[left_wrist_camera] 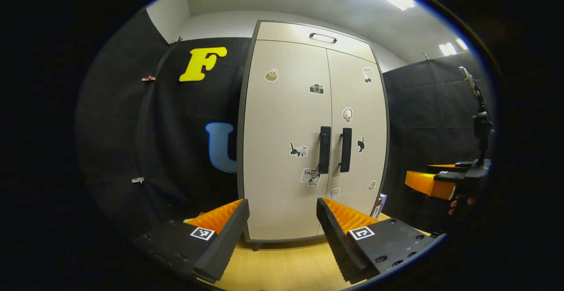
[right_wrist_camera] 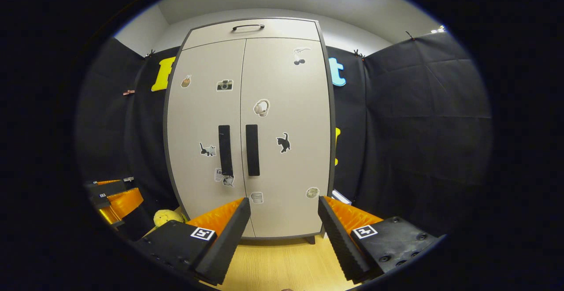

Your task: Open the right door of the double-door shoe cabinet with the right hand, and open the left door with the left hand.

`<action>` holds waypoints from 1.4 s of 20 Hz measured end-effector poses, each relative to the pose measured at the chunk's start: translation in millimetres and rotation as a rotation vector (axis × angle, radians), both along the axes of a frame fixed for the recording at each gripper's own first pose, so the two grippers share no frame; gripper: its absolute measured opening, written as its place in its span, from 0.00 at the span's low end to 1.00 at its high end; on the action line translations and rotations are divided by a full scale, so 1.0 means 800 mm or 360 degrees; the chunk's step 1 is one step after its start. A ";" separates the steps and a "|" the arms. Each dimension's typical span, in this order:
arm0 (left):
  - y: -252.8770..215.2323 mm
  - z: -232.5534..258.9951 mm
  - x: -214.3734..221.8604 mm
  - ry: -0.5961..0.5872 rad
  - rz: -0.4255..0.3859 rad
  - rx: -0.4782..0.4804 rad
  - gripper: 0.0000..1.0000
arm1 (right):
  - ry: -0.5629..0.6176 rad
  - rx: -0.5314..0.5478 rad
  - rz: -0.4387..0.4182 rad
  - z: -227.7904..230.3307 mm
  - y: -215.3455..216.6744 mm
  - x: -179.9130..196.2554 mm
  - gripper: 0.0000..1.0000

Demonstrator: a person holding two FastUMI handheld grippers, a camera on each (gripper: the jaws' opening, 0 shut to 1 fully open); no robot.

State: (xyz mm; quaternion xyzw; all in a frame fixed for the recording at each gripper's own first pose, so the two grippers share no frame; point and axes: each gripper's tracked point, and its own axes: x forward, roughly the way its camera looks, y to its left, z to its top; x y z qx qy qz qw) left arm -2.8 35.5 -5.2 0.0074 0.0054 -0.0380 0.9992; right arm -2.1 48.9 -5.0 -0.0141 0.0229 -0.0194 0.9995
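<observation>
Facing shoe cabinet point(right_wrist_camera: 249, 128), both grippers' fingers point(left_wrist_camera: 229, 229) spread

hand-held gripper point(left_wrist_camera: 282, 220), square tag markings, screws

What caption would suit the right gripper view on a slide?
Open right gripper faces the shoe cabinet, both doors shut, handles untouched.

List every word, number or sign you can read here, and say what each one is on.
"Love": on a sticker low on the left door, beside its handle; the rest of it is too blurred to read.
Other stickers: pictures, no words.
Thin object leaning beside the cabinet: print too small to read.
</observation>
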 end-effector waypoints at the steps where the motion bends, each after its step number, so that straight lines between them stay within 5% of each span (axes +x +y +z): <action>1: 0.001 -0.001 0.002 0.0001 0.0012 0.0007 0.95 | -0.0005 -0.0001 0.0015 0.002 0.004 0.007 0.97; 11: 0.010 -0.013 0.021 0.0052 0.0150 -0.0005 0.95 | 0.0022 0.0041 0.0271 0.044 0.052 0.122 0.97; 24: 0.040 -0.048 0.021 0.0167 0.0308 -0.0071 0.95 | 0.0077 -0.0034 0.0248 0.032 0.090 0.276 0.98; 28: 0.050 -0.044 0.017 0.0160 0.0342 -0.0035 0.95 | 0.0075 -0.0022 0.0206 0.028 0.089 0.287 0.87</action>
